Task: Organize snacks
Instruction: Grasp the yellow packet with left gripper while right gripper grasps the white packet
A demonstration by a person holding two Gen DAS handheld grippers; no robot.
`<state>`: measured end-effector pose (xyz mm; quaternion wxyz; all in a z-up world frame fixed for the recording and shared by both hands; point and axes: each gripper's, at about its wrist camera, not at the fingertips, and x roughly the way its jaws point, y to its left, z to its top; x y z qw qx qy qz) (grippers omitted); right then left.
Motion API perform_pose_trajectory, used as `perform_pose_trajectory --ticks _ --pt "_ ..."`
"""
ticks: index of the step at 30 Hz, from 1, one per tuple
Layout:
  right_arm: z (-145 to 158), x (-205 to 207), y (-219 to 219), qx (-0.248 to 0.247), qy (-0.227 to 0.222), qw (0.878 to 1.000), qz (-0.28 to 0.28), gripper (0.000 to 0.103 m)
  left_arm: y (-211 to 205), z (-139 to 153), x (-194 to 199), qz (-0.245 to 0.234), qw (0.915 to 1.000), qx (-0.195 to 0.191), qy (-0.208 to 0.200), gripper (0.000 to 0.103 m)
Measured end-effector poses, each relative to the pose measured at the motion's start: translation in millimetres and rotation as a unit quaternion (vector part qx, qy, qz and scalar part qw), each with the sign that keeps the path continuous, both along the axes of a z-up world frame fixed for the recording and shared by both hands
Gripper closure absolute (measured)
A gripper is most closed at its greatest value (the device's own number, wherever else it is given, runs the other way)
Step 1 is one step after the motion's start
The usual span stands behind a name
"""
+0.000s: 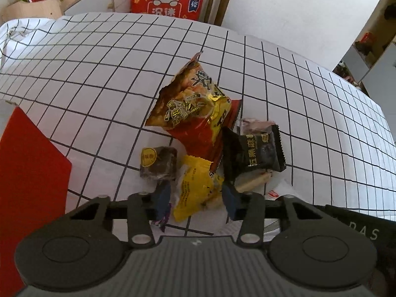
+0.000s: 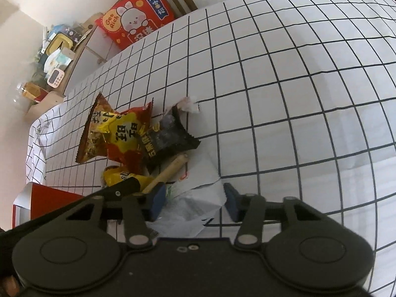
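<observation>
left hand-held gripper (image 1: 195, 198) pinches the yellow snack packet (image 1: 195, 188) just below the red chip bag (image 1: 198, 113); right hand-held gripper (image 2: 194, 199) is part open around the white wrapper (image 2: 195, 198), grip unconfirmed. lift slowly, clear of neighbours.

Light: you get bright, even daylight on the tablecloth (image 1: 99, 74).
Glare: on the chip bag (image 1: 195, 109) foil.
Distortion: grid lines bow away from it; corners vignette.

A white cloth with a black grid (image 1: 99, 74) covered the table. On it, in the left wrist view, lay a heap of snacks: a red-and-yellow bag (image 1: 195, 109) at centre, a black packet (image 1: 257, 151) at its 4 o'clock, a yellow packet (image 1: 195, 188) at 6, a dark wrapped cake (image 1: 158, 163) at 7 o'clock, and a red box (image 1: 27, 173) at 8 o'clock
</observation>
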<state>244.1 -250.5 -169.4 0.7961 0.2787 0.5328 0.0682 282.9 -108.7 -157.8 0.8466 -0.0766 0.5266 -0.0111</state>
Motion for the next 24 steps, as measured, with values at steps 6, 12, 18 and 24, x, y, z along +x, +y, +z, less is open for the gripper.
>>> perform_pose_trajectory --ticks 6,12,18,24 --pt "2 -3 -6 0.009 -0.011 1.0 -0.011 0.074 9 0 2 0.013 0.9998 -0.017 0.003 0.075" --pt "9 -10 -7 0.007 -0.026 1.0 -0.015 0.079 8 3 -3 0.011 0.9998 -0.017 -0.004 0.078" --pt "21 -23 -7 -0.003 -0.045 0.999 -0.003 0.081 7 13 -16 0.004 0.9997 -0.025 -0.007 0.079" --pt "32 -39 -9 0.003 -0.046 0.999 0.015 0.098 11 27 -37 0.001 0.9993 -0.038 -0.001 0.079"
